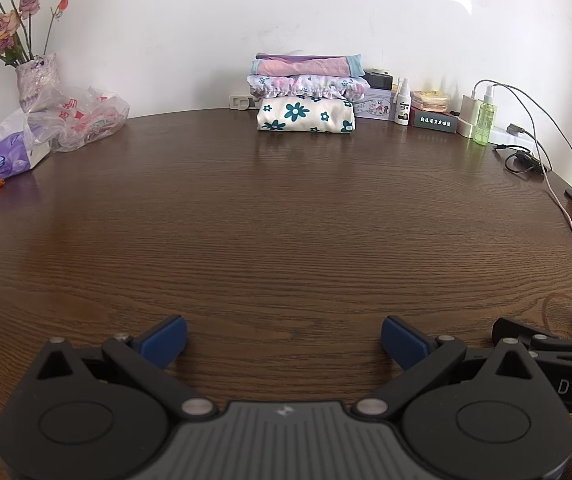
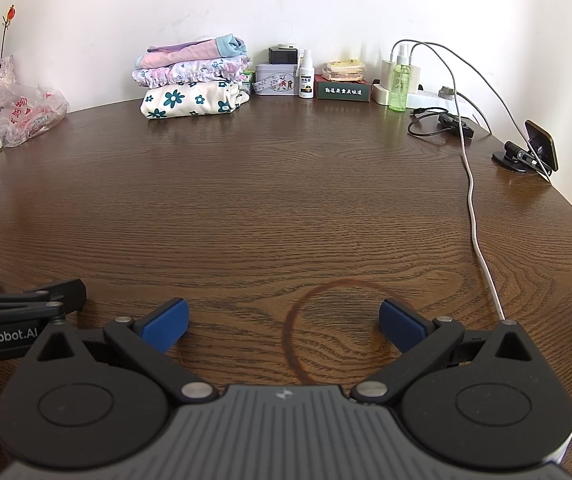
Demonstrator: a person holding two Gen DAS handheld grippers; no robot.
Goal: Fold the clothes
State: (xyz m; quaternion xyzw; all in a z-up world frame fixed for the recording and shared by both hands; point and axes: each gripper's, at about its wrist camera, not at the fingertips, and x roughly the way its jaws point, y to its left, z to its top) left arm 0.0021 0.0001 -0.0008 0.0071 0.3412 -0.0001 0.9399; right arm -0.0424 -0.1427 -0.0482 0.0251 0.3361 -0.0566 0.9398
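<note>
I hold both tools low over the dark wooden counter (image 1: 286, 208), side by side and tilted down toward its surface. My left gripper (image 1: 284, 336) has its jaws released, spread wide with nothing but bare wood between the blue pads (image 1: 166, 338). My right gripper (image 2: 284, 320) is the same, jaws fully apart and straddling a dark ring stain (image 2: 333, 328) in the grain. Each tool shows at the edge of the other's view, so they sit near one another without touching. The folded clothes (image 1: 305, 94) are well ahead of me, stacked in three layers at the far edge against the white wall (image 1: 246, 8): a cream piece with teal flowers at the bottom, a ruffled floral one in the middle, and a pink one on top.
</note>
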